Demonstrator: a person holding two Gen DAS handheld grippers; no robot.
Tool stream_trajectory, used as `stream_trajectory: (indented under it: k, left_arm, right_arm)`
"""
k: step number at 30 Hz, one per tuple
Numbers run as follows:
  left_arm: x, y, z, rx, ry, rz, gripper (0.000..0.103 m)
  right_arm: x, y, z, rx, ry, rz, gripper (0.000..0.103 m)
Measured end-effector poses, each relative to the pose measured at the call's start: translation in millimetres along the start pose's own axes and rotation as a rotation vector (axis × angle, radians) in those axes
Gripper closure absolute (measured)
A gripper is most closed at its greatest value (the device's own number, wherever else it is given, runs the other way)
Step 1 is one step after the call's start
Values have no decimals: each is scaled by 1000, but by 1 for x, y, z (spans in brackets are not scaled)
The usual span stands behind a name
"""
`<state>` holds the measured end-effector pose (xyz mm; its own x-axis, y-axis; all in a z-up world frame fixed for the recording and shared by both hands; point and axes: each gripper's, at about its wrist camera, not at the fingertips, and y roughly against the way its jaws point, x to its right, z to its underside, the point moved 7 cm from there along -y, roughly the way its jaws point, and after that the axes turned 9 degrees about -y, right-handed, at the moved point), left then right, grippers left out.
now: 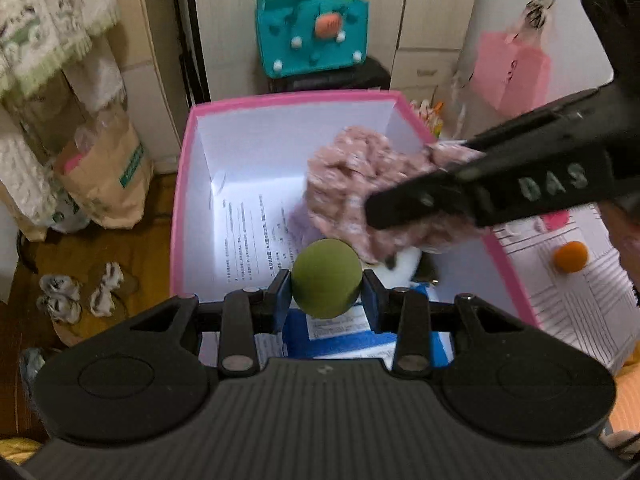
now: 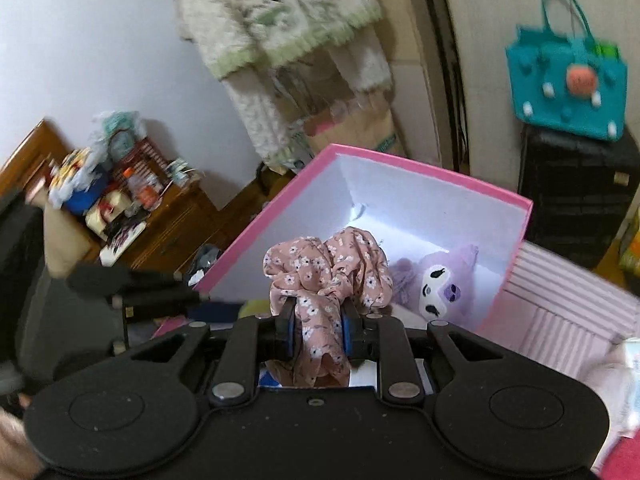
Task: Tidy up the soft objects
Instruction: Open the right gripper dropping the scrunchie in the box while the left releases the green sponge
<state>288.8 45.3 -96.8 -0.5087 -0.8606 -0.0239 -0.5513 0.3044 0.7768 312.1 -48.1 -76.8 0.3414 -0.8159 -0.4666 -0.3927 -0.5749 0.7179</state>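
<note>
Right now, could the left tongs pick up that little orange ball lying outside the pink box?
Probably not yet: the left tongs are already shut on a green ball, and the orange ball lies off beyond the pink box wall.

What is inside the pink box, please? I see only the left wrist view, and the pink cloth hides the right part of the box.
Observer: A purple plush toy lies in the pink box, behind the floral scrunchie.
Operator: Is the cloth held firmly?
Observer: Yes. The right gripper is shut on the scrunchie, which bunches above its blue pads.
Operator: Is the scrunchie already inside the box?
Observer: Not yet. In the right wrist view it hangs over the near edge, above the box floor.
Operator: My left gripper holds the green ball. Fine, thank you.
</note>
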Motion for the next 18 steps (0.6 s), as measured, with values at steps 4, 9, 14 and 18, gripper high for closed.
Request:
stream_trajectory:
  k: [4, 9, 14, 18]
  left_arm:
    - [-12, -32, -5, -63, 19, -1, 67]
    - [-23, -56, -12, -113, 14, -35, 67]
    - [-24, -69, -12, -155, 15, -3, 67]
    - [-23, -71, -13, -163, 10, -13, 65]
  right_arm:
    - [10, -36, -12, -60, -45, 1, 78]
    - [19, -72, -33, -91, -86, 22, 77]
    - [25, -98, -51, -97, -109, 35, 76]
    - [27, -110, -52, -118, -106, 45, 72]
